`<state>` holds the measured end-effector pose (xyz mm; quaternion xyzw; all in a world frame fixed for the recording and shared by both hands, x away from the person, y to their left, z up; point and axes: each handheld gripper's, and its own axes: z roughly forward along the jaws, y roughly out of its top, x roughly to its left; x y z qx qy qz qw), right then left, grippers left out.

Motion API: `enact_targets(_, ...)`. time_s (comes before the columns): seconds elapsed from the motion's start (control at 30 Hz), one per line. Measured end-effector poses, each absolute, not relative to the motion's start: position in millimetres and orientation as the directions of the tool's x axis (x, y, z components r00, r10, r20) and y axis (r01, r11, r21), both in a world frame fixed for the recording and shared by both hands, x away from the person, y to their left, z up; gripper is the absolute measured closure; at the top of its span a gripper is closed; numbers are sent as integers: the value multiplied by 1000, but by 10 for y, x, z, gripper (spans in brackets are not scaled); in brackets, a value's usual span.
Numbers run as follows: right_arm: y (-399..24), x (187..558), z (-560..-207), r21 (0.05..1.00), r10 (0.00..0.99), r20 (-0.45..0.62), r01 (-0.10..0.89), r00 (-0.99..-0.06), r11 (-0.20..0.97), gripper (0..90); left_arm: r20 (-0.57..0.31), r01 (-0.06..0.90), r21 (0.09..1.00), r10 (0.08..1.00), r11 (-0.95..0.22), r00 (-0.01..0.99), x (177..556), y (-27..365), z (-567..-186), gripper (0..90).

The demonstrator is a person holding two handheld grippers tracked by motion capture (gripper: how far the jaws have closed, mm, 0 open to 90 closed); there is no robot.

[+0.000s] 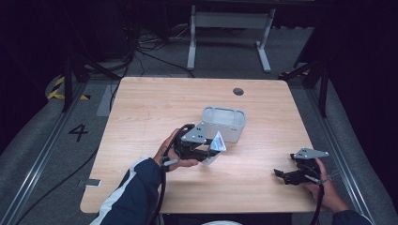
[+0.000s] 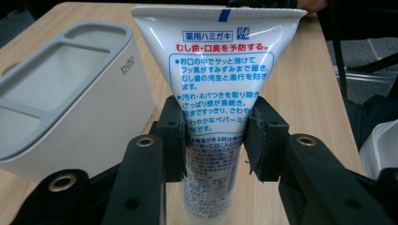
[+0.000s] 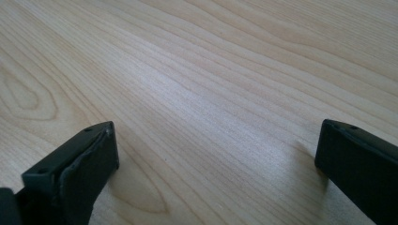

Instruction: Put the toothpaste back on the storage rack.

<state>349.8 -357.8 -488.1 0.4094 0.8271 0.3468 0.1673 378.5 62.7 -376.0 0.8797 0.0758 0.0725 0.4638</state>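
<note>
White toothpaste tube [image 2: 220,93] is gripped by the left claw [image 2: 213,136] beside the grey organiser [image 1: 224,123]; the right claw [image 3: 216,154] is held wide apart over the wooden surface [image 1: 155,108].

This looks like a lab for recording. A wooden table [image 1: 141,117] stands on grey carpet [image 1: 28,140] between floor rails [image 1: 35,154], with loose cables [image 1: 141,47], hazard tape [image 1: 56,89] and dark curtains around.

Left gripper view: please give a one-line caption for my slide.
Left gripper shut on a white toothpaste tube, beside a grey compartmented holder on the wooden table.
</note>
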Motion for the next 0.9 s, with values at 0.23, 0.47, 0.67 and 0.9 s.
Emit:
enact_targets(0.23,-3580,3496,-4881,710,792,7,561,-610,426,1,60,58,850,204,-523,977,3762,644,-3656,638)
enact_targets(0.47,-3580,3496,-4881,710,792,7,561,-610,426,2,62,52,878,222,-477,973,3783,659,-3526,640)
enact_targets(0.67,-3580,3496,-4880,710,792,7,561,-610,426,1,75,34,890,219,-454,973,3783,653,-3427,640)
enact_targets(0.9,-3580,3496,-4881,710,792,6,560,-610,426,2,91,16,905,232,-424,969,3813,659,-3304,641)
